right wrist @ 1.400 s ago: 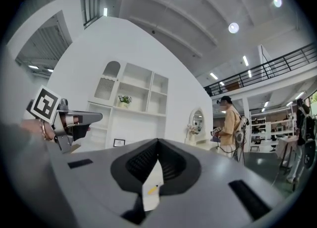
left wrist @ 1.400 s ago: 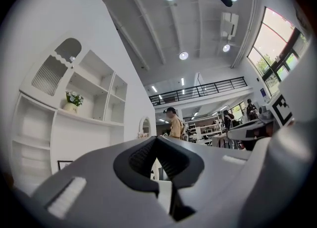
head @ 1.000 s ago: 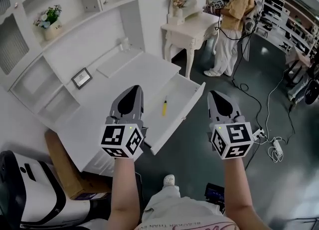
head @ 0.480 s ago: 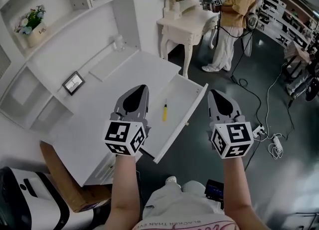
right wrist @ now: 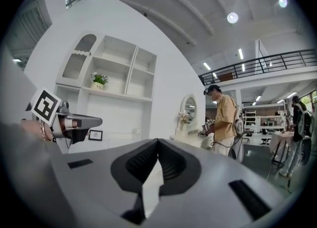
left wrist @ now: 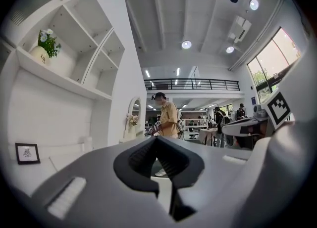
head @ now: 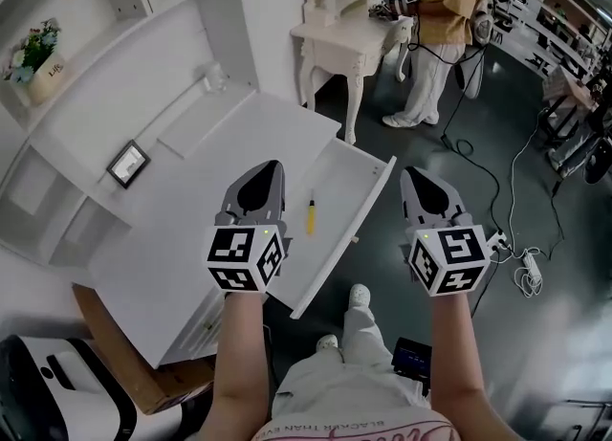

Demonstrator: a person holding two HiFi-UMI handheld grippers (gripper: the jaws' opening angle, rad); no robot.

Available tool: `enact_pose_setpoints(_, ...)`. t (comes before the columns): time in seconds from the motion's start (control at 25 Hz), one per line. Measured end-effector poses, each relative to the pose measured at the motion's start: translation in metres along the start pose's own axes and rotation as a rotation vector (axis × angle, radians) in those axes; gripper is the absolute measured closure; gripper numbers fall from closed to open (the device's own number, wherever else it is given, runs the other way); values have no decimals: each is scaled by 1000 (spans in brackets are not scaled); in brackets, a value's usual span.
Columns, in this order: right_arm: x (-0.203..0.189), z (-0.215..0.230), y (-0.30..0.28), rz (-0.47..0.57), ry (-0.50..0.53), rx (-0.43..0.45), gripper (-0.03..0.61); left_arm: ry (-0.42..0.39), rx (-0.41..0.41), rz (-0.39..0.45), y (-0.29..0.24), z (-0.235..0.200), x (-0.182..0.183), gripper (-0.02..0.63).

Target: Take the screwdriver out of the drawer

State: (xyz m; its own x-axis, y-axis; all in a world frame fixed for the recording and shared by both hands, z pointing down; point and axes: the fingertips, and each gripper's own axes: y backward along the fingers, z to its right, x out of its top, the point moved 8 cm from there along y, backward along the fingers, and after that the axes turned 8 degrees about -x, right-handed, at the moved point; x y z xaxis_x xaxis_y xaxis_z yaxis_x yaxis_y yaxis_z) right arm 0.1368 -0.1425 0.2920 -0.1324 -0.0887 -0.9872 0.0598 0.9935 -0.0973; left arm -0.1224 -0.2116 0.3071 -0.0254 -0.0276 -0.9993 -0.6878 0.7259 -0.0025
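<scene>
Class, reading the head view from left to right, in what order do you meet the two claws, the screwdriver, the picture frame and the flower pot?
flower pot → picture frame → left claw → screwdriver → right claw

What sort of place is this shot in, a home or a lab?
Probably a lab or test hall staged as a home: a white desk and dressing table stand on a dark floor strewn with cables, under a high ceiling with a mezzanine railing.
</scene>
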Motion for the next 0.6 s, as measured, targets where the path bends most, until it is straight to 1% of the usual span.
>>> enact_pose_setpoints(0.12, -4, 7, -15, -11, -4, 6, 571, 21, -19, -10, -14, -3, -6, 602)
enact_pose_setpoints(0.16, -7, 10, -20, -15, -9, 6, 571, 29, -33, -16, -19, -4, -9, 511)
enact_pose_setpoints(0.2, -10, 13, -25, -20, -16, 5, 571, 36, -44, -25, -25, -4, -12, 471)
enact_pose_setpoints(0.24, -13, 16, -30, -26, -25, 3, 572, 41, -48, -35, -30, -5, -16, 456)
enact_pose_setpoints(0.44, -26, 28, -56, -60, -43, 15, 571, 56, -11, -98, -55, -15, -36, 456)
enact_pose_setpoints(0.6, -42, 37, -77, -97, -49, 30, 572, 86, 21, -162, -74, -23, -61, 466)
